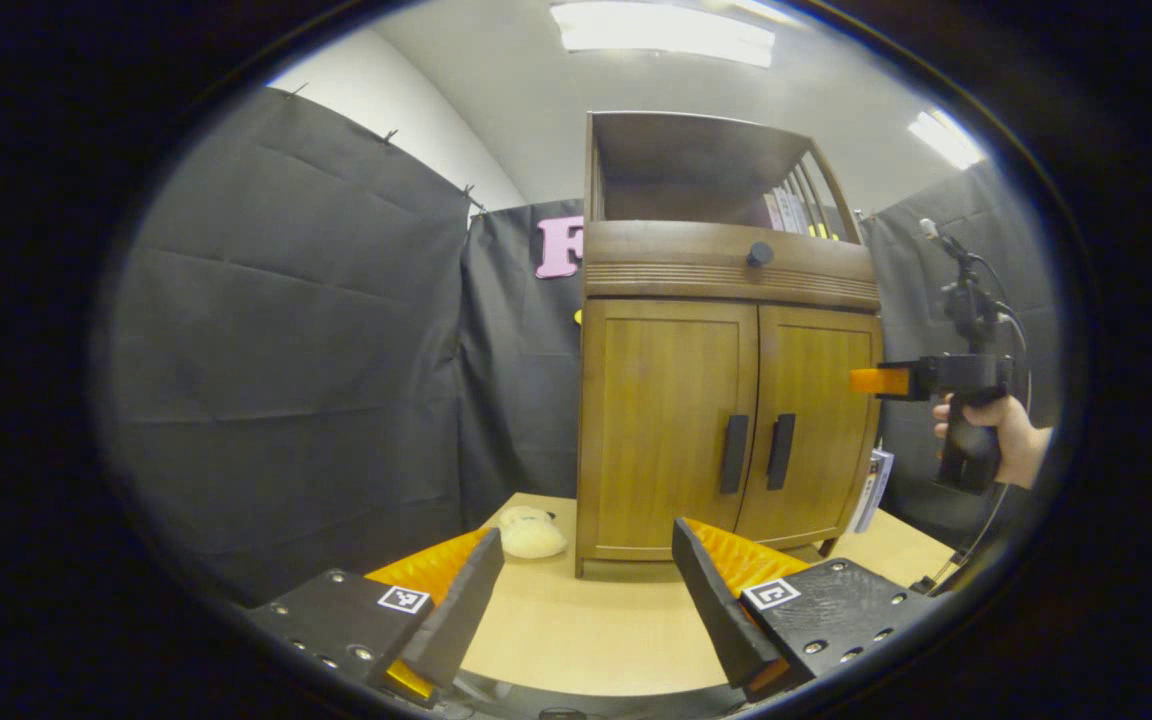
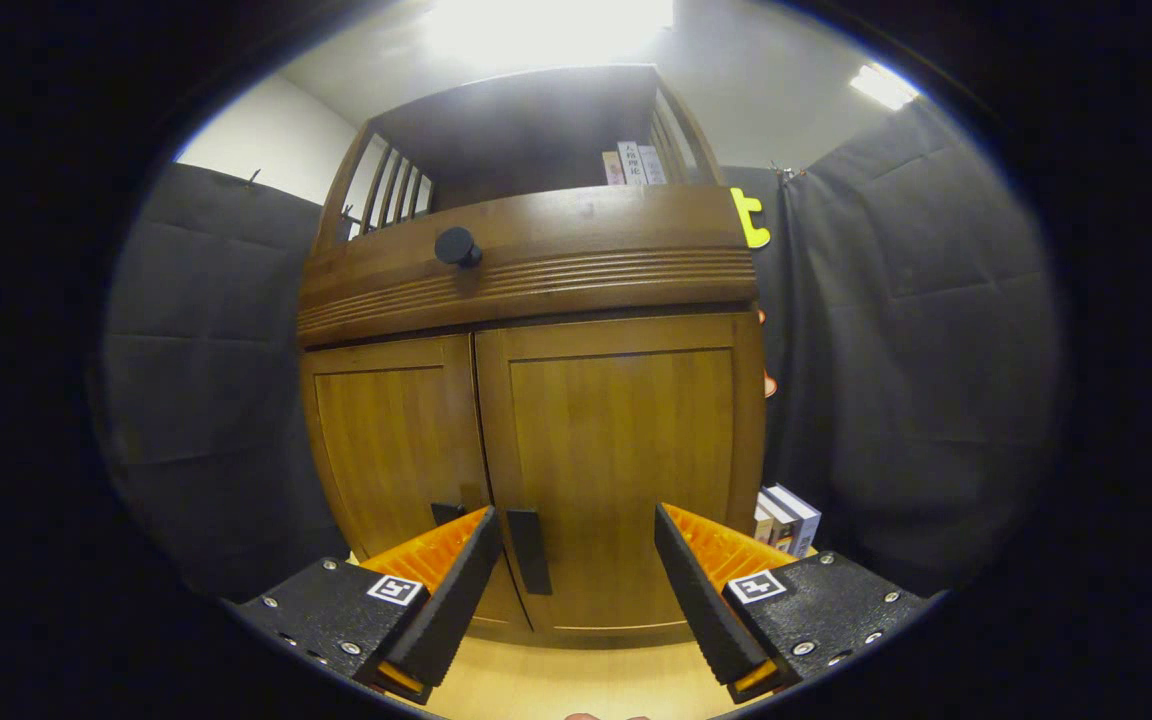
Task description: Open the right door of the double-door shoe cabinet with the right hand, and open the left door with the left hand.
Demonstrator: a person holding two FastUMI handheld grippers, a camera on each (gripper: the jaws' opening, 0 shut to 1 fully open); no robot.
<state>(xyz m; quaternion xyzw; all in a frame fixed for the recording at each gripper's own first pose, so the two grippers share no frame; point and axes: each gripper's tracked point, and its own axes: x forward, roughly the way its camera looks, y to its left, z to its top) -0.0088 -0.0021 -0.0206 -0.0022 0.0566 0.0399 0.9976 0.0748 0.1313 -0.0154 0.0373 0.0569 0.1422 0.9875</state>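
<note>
Left gripper view: cabinet (image 1: 726, 350) stands on the table (image 1: 586, 630), both doors shut. Left gripper (image 1: 586, 590) spread wide, empty, well short of the left handle (image 1: 734, 453). Right gripper (image 1: 881, 381), held by a hand (image 1: 1001, 435), near the right door (image 1: 811, 420). Right gripper view: right gripper (image 2: 571, 575) wide open, empty, right handle (image 2: 528, 550) between its fingers, apart.

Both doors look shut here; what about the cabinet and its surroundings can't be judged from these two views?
- Cabinet interior: hidden behind the shut left door and right door in the left gripper view.
- Left door handle: mostly covered by the right gripper finger in the right gripper view.
- Books beside the cabinet: partly hidden behind it.
- Pale object on the table: too small to identify, left gripper view.
</note>
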